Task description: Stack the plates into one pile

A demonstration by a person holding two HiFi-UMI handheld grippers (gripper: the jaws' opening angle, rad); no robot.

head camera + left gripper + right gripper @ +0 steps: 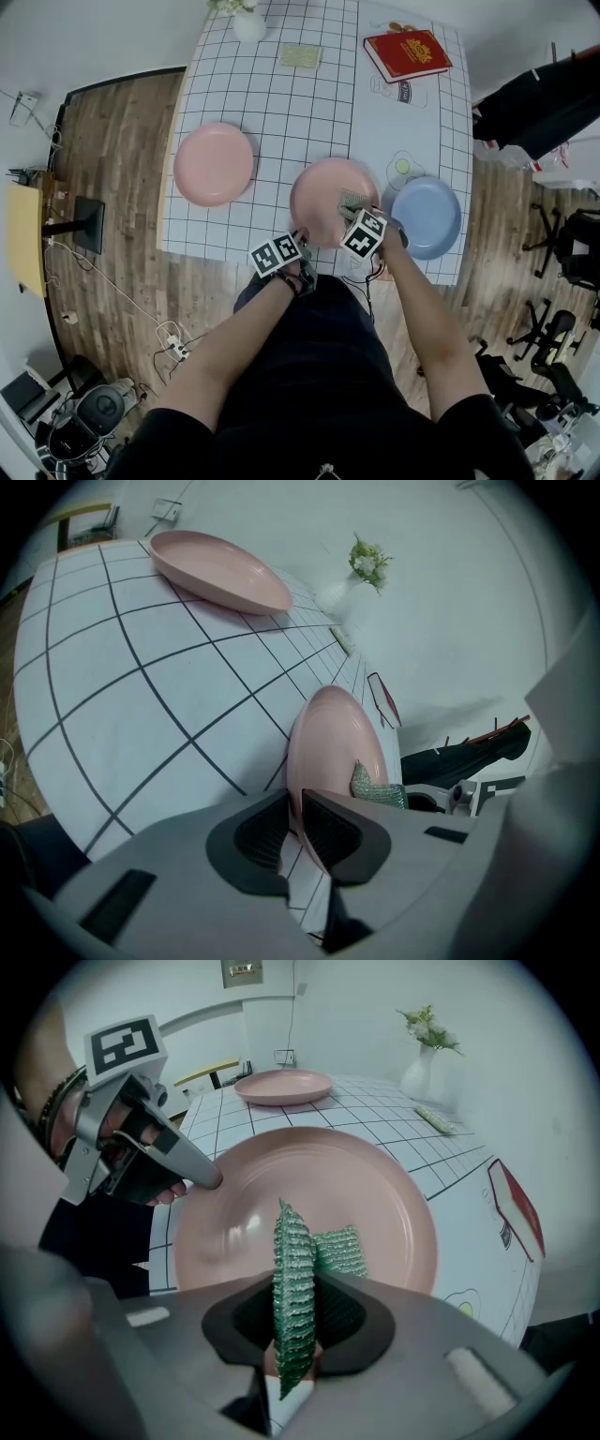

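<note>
Clamping near pink plate [330, 731] rim, left gripper [294, 810]

We find three plates on the table [300, 103]: the left plate [213, 164] well apart from the middle plate [323, 192], the right plate [429, 216] just beside that one (both near our edge). Behind them, a book [407, 53] lies at right and a vase [248, 23] stands at left. A scouring pad [352, 202] is over the middle plate.

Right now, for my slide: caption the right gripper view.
Right gripper clamps green cloth over pink plate; left gripper grips rim.
</note>
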